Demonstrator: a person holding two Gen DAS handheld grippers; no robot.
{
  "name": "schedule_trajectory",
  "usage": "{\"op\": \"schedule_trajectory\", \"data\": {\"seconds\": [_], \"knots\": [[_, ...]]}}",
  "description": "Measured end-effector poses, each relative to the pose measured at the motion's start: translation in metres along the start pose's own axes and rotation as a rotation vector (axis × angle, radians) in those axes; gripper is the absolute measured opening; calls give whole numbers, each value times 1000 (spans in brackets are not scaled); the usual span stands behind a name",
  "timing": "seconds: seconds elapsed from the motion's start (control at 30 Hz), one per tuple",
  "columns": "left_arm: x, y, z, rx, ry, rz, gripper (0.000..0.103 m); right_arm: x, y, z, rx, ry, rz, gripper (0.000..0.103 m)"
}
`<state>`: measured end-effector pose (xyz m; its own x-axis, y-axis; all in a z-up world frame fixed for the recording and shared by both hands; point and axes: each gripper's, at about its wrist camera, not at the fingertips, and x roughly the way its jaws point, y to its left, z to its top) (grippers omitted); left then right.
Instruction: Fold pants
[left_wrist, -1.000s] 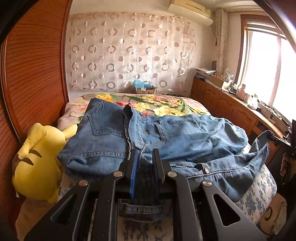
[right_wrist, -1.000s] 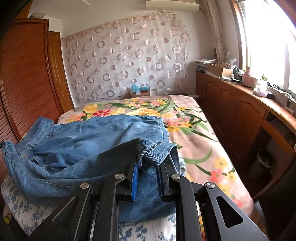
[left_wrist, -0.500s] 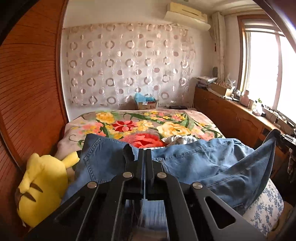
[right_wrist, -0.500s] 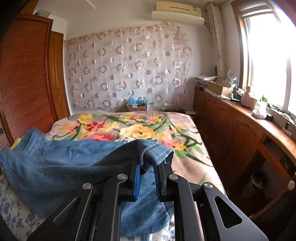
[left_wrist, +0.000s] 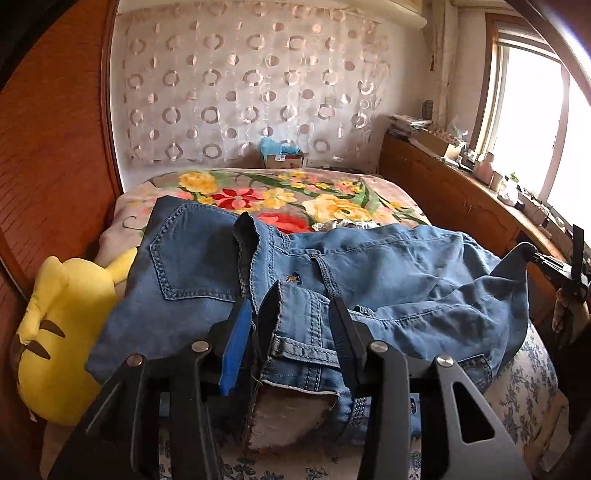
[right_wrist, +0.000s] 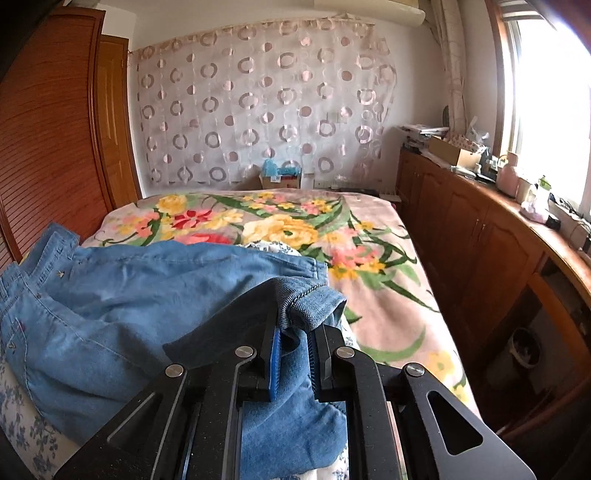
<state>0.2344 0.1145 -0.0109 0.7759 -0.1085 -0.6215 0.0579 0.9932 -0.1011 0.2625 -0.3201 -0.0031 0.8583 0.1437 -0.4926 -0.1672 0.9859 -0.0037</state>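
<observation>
The blue denim pants (left_wrist: 369, 269) lie bunched across the near end of the bed, waist to the left. In the left wrist view my left gripper (left_wrist: 291, 325) has its jaws spread wide, with the waistband (left_wrist: 306, 332) and its inside label lying loose between them. In the right wrist view my right gripper (right_wrist: 293, 354) is shut on the hem end of a pant leg (right_wrist: 306, 299), which drapes over the fingers; the pants (right_wrist: 129, 295) stretch off to the left. The right gripper also shows at the right edge of the left wrist view (left_wrist: 569, 273).
A yellow plush toy (left_wrist: 62, 332) lies at the bed's left edge by the wooden wardrobe (left_wrist: 48, 147). The floral blanket (right_wrist: 288, 229) covers the far bed. A wooden cabinet (right_wrist: 480, 236) with clutter runs along the right under the window. A bin (right_wrist: 524, 347) stands on the floor.
My left gripper was shut on the waistband and lifted; now it is lower and its jaws have opened, leaving the waistband loose. My right gripper keeps its hold on the hem.
</observation>
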Motion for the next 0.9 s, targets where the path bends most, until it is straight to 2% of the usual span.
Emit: {"op": "schedule_trajectory", "data": {"seconds": [0.3, 0.33, 0.37, 0.4, 0.43, 0.57, 0.73, 0.9], "knots": [[31, -2, -4, 21, 87, 10, 44, -20, -7, -1, 4, -6, -5, 13], [34, -3, -5, 24, 95, 6, 36, -20, -7, -1, 4, -6, -5, 13], [34, -4, -6, 31, 97, 3, 21, -21, -7, -1, 4, -8, -5, 13], [33, -6, -6, 38, 92, 3, 14, -22, -6, -1, 6, -11, -4, 13], [30, -7, -6, 44, 84, 0, 10, -21, -7, -5, 10, -17, -2, 13], [8, -12, 3, 62, -1, 24, 10, -28, -9, -3, 12, -52, -17, 12], [-14, -7, 32, 49, -119, 61, 10, -38, -9, 8, 5, -113, -44, 12], [-9, -4, 62, 65, -180, 82, 10, -31, -6, 23, -20, -144, -69, 12]]}}
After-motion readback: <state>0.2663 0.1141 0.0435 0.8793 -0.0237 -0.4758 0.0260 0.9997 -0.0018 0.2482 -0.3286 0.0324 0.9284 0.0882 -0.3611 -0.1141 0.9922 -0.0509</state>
